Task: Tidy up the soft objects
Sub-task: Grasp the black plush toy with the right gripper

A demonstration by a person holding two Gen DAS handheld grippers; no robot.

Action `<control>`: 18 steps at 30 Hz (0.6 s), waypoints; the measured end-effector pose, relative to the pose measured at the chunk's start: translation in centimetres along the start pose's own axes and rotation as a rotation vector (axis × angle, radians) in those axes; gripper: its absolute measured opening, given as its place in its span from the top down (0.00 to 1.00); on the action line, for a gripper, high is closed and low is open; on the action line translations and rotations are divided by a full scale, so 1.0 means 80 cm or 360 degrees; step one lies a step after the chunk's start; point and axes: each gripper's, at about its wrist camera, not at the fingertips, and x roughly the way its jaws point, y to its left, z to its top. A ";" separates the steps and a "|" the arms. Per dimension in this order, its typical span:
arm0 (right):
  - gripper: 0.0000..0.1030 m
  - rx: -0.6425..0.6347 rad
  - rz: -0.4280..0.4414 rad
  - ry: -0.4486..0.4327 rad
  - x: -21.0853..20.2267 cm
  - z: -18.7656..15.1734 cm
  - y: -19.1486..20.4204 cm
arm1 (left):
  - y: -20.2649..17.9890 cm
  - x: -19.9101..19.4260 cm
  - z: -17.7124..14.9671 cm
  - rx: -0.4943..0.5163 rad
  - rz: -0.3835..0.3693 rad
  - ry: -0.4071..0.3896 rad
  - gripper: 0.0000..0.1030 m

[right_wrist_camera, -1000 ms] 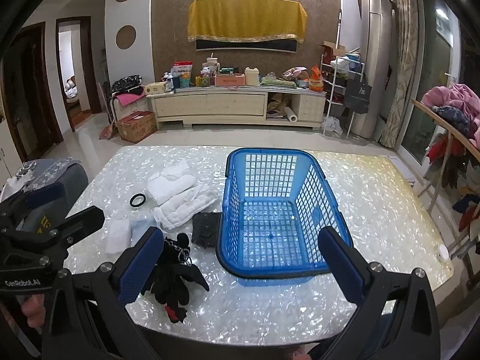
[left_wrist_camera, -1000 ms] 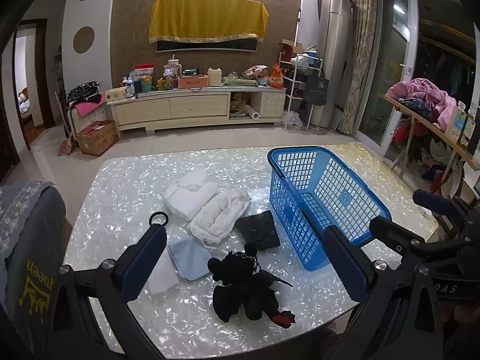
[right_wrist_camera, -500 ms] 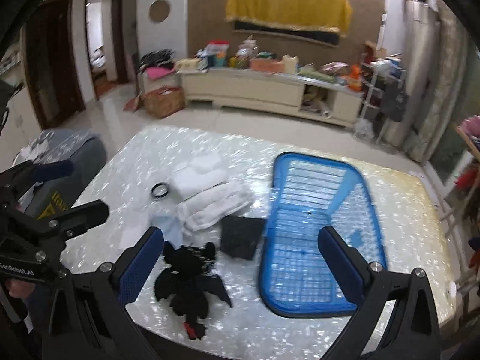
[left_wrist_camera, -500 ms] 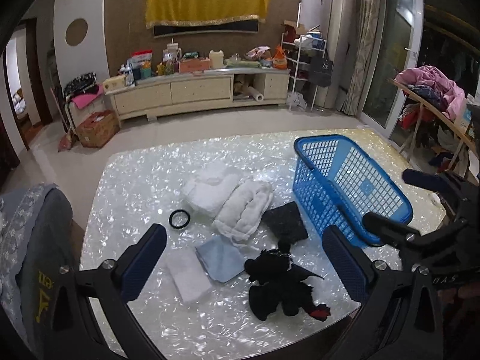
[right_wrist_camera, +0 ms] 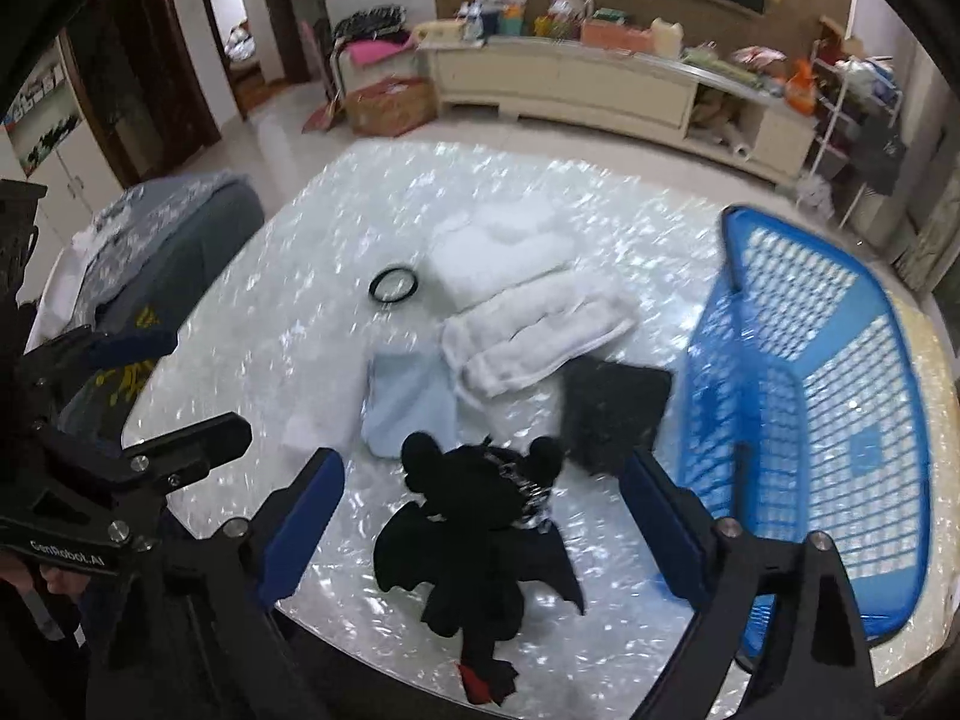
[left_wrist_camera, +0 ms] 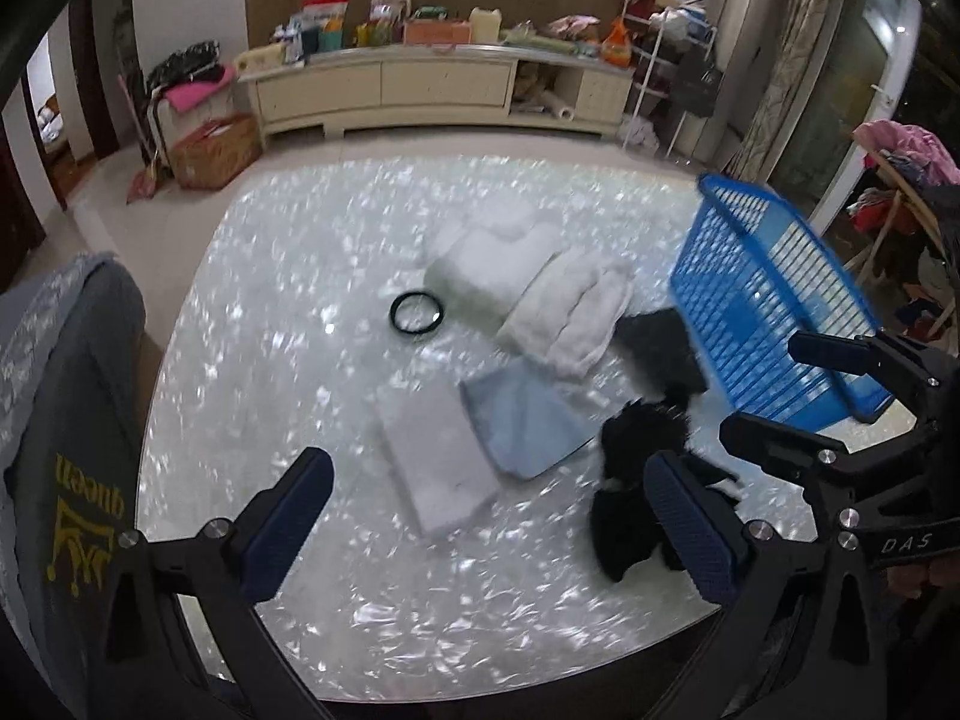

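Observation:
A black plush dragon (right_wrist_camera: 480, 534) lies near the table's front edge, right in front of my open, empty right gripper (right_wrist_camera: 480, 516). It also shows in the left wrist view (left_wrist_camera: 636, 498), partly behind my right finger. My left gripper (left_wrist_camera: 486, 516) is open and empty above a white folded cloth (left_wrist_camera: 435, 456) and a light blue cloth (left_wrist_camera: 522, 420). White towels (left_wrist_camera: 564, 312) and a white folded pile (left_wrist_camera: 486, 258) lie behind. A black cloth (right_wrist_camera: 612, 408) lies beside the blue basket (right_wrist_camera: 810, 420).
A black ring (left_wrist_camera: 416, 313) lies on the pearly table (left_wrist_camera: 288, 360) left of the towels. A grey chair with yellow print (left_wrist_camera: 60, 420) stands at the table's left side. A cabinet (left_wrist_camera: 420, 84) and a clothes rack (left_wrist_camera: 900, 180) stand beyond.
Both grippers have swung left and tilted down toward the table. The soft items now sit centred in both views and the basket has shifted to the right edge.

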 end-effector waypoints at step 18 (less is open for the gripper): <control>0.23 0.0073 0.0035 0.0442 0.120 -0.027 -0.015 | 0.012 0.092 -0.024 0.0038 0.0051 0.0240 0.00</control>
